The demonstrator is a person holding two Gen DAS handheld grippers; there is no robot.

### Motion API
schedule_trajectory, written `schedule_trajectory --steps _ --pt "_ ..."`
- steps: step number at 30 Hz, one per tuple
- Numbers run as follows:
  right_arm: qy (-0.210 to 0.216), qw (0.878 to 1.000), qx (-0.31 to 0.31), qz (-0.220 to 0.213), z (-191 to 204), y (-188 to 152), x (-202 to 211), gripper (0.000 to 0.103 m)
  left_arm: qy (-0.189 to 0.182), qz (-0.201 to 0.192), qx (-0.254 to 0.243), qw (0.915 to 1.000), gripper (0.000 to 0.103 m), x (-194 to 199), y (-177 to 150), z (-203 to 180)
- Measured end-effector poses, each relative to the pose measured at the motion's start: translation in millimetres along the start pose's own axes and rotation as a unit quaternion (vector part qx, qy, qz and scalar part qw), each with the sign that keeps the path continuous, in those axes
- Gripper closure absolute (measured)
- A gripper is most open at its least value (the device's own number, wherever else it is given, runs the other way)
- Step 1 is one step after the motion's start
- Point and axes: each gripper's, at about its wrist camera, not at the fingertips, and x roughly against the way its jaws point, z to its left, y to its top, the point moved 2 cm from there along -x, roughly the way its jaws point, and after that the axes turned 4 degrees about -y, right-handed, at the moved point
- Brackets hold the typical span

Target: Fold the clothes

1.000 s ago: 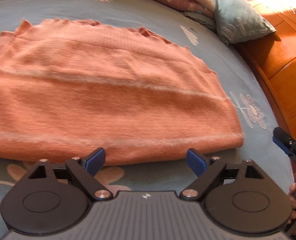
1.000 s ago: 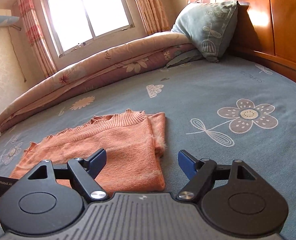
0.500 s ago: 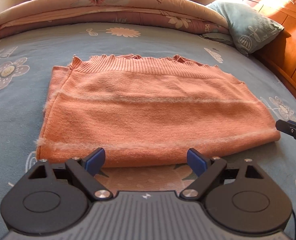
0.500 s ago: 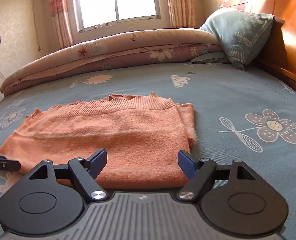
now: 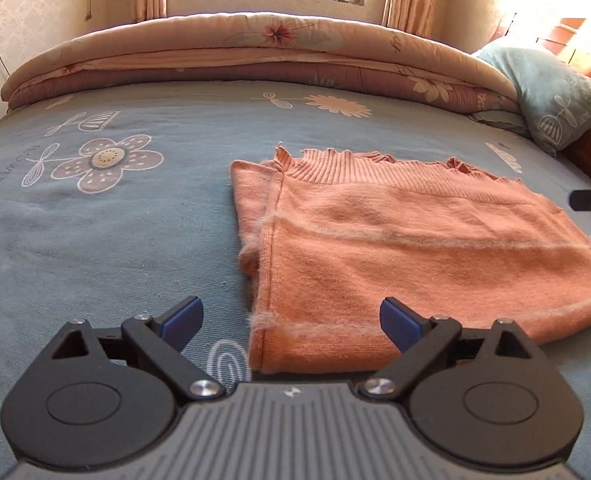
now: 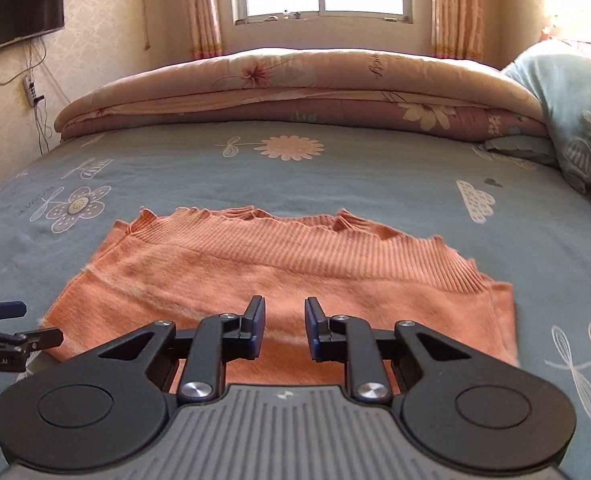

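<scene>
An orange knitted sweater (image 6: 279, 280) lies flat on a bed (image 6: 375, 184) covered by a blue flowered sheet, already folded into a wide rectangle with its ribbed band along the far edge. The fold looks well advanced, and the step in hand seems to be lining up for one more fold.

The left tongs (image 5: 291, 320) hang spread wide and empty just over the sweater's near left corner, one tip over the sheet and the other over the knit. The right tongs (image 6: 284, 328) hover over the sweater's near edge toward its right side; their jaws have just been closing to a narrow gap with nothing pinched between them.

The next move likely calls for each pair to take hold of the near edge and carry it across.

The sweater is fuzzy, with pale lint lines along earlier creases, and layered edges show at its left side.
</scene>
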Motion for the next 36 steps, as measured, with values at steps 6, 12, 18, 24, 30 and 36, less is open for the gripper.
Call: schedule_trajectory --steps 6,12,18,24,30,36 --pt "0.014 1.0 0.006 0.023 47 49 -74 0.078 -0.028 -0.033 -0.012 0.999 0.008 14 -4 10" --pt "0.008 0.997 -0.024 0.067 85 78 -160 0.077 -0.023 -0.055 0.01 0.9982 0.008 16 -3 29" --pt "-0.019 0.993 -0.038 0.109 108 74 -224 0.077 -0.012 -0.049 0.037 0.998 0.008 4 -5 46" --pt "-0.027 0.994 -0.041 0.096 129 85 -246 0.075 -0.006 -0.046 0.049 0.9977 0.008 0 -8 53" --pt "0.02 0.996 -0.049 0.075 139 90 -208 0.069 0.0 -0.046 0.046 0.9979 0.008 0 -8 53" --pt "0.02 0.994 -0.02 0.101 160 81 -206 0.068 -0.002 -0.048 0.042 0.998 0.008 1 -8 52"
